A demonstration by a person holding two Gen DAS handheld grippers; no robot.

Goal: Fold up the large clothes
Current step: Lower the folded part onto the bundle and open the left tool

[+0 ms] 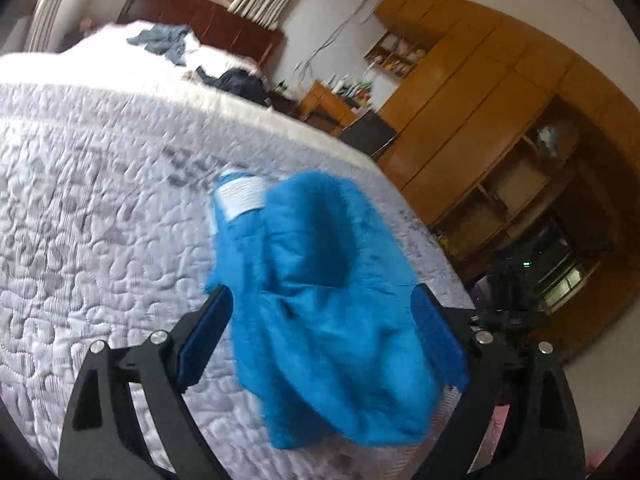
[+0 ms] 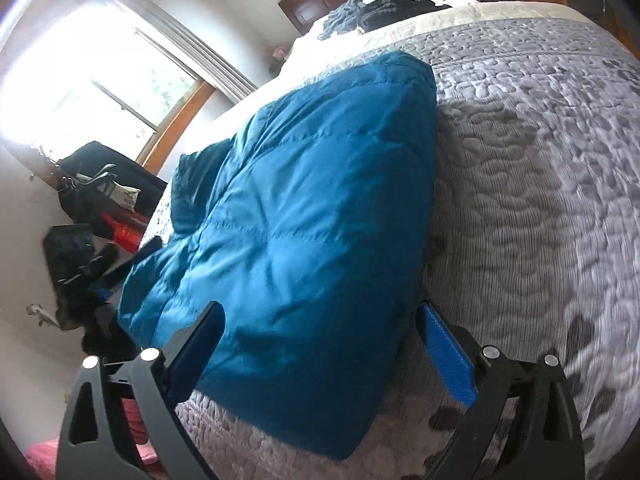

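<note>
A blue quilted jacket (image 2: 304, 200) lies in a folded bundle on the grey quilted bed (image 2: 520, 200). My right gripper (image 2: 320, 308) is open, and its fingers straddle the bundle's near end without closing on it. In the left wrist view the jacket's other part (image 1: 320, 300) looks blurred and loosely bunched, with a white label (image 1: 240, 196) at its far end. My left gripper (image 1: 320, 292) is open wide. The cloth sits between its blue pads (image 1: 436, 336), which do not pinch it.
Grey-blue clothes (image 1: 164, 40) and a dark garment (image 1: 240, 80) lie near the wooden headboard. Wooden wardrobes and shelves (image 1: 500, 100) stand beside the bed. A bright window (image 2: 100, 80) and dark clutter (image 2: 92, 200) are on the other side. Pink fabric (image 2: 44, 456) lies on the floor.
</note>
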